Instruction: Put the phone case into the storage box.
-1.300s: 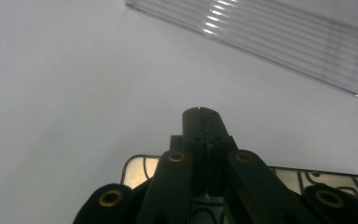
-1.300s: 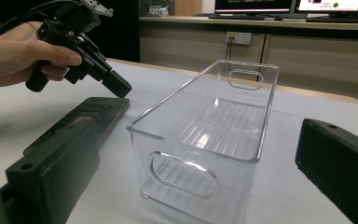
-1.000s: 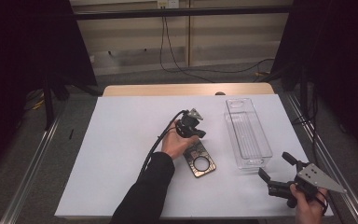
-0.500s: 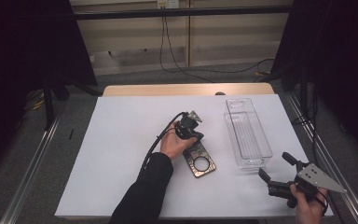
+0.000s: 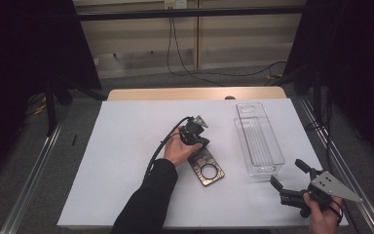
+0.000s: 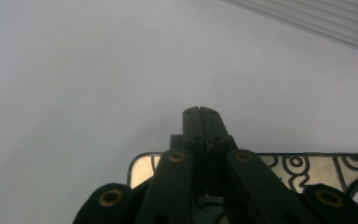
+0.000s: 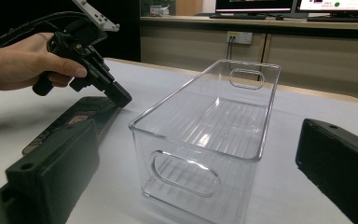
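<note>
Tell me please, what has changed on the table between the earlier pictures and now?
Almost nothing visibly changed. The left gripper stays shut, with its tips at the upper end of the flat metal plate, which lies in the same place. The right gripper keeps its jaws open near the table's front right corner, facing the clear plastic bin, which stands empty where it was. Nothing was taken hold of or let go.

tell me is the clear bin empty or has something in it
Empty. The clear bin stands upright on the table; its ribbed floor shows bare through the walls.
</note>
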### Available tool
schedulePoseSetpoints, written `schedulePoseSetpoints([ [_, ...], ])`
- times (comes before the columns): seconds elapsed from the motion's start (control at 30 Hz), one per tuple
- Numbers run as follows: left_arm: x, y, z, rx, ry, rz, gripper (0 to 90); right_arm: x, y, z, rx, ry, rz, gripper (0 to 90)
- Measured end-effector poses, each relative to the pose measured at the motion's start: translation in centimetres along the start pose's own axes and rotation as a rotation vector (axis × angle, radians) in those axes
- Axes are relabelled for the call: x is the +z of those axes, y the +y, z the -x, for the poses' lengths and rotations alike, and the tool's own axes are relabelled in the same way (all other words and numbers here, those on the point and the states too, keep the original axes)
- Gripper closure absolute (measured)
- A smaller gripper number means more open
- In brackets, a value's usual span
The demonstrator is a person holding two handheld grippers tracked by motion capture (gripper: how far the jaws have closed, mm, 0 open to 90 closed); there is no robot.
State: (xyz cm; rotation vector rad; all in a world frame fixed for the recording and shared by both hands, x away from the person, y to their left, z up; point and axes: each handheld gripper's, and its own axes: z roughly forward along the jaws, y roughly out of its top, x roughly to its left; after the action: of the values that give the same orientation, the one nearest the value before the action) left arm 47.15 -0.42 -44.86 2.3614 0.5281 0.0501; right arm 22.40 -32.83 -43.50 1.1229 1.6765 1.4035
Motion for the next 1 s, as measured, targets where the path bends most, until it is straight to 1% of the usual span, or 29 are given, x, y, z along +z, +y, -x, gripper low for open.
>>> schedulePoseSetpoints([
  [0.03, 0.0, -0.1, 0.0, -0.011, -0.003, 0.008, 90.0, 0.0, 0.0, 0.0, -0.004, 0.0, -0.001, 0.0],
  [0.13, -0.3, -0.3, -0.1, -0.001, 0.005, -0.003, 90.0, 0.0, 0.0, 0.0, -0.003, 0.001, 0.0, 0.0],
  [0.17, -0.4, -0.3, -0.1, -0.001, 0.006, -0.008, 90.0, 0.0, 0.0, 0.0, -0.004, 0.002, -0.001, 0.0],
  [0.2, -0.4, -0.4, -0.1, -0.011, 0.006, -0.005, 90.0, 0.0, 0.0, 0.0, -0.001, 0.0, -0.001, 0.0],
  [0.23, -0.5, -0.4, -0.3, -0.004, 0.004, -0.011, 90.0, 0.0, 0.0, 0.0, -0.002, 0.0, -0.003, 0.0],
  [0.3, -0.6, -0.6, -0.3, -0.011, 0.001, -0.007, 90.0, 0.0, 0.0, 0.0, -0.002, 0.0, -0.003, 0.0],
  [0.5, -1.1, -1.0, -0.4, -0.002, 0.009, -0.018, 90.0, -0.1, 0.0, 0.0, -0.002, -0.003, -0.001, 0.0],
  [0.6, -1.5, -1.5, -0.6, -0.016, 0.002, -0.007, 90.0, 0.0, 0.0, 0.0, -0.002, -0.003, -0.001, 0.0],
  [0.77, -2.2, -2.1, -0.7, -0.011, 0.01, -0.014, 90.0, 0.0, 0.0, 0.0, -0.003, -0.002, -0.004, 0.0],
  [0.97, -2.7, -2.8, -0.9, -0.03, 0.007, 0.003, 90.0, 0.0, 0.0, 0.0, -0.004, -0.003, -0.003, 0.0],
  [1.0, -2.8, -2.9, -1.0, -0.03, 0.013, -0.002, 90.0, 0.0, 0.0, 0.0, -0.002, -0.003, -0.004, 0.0],
])
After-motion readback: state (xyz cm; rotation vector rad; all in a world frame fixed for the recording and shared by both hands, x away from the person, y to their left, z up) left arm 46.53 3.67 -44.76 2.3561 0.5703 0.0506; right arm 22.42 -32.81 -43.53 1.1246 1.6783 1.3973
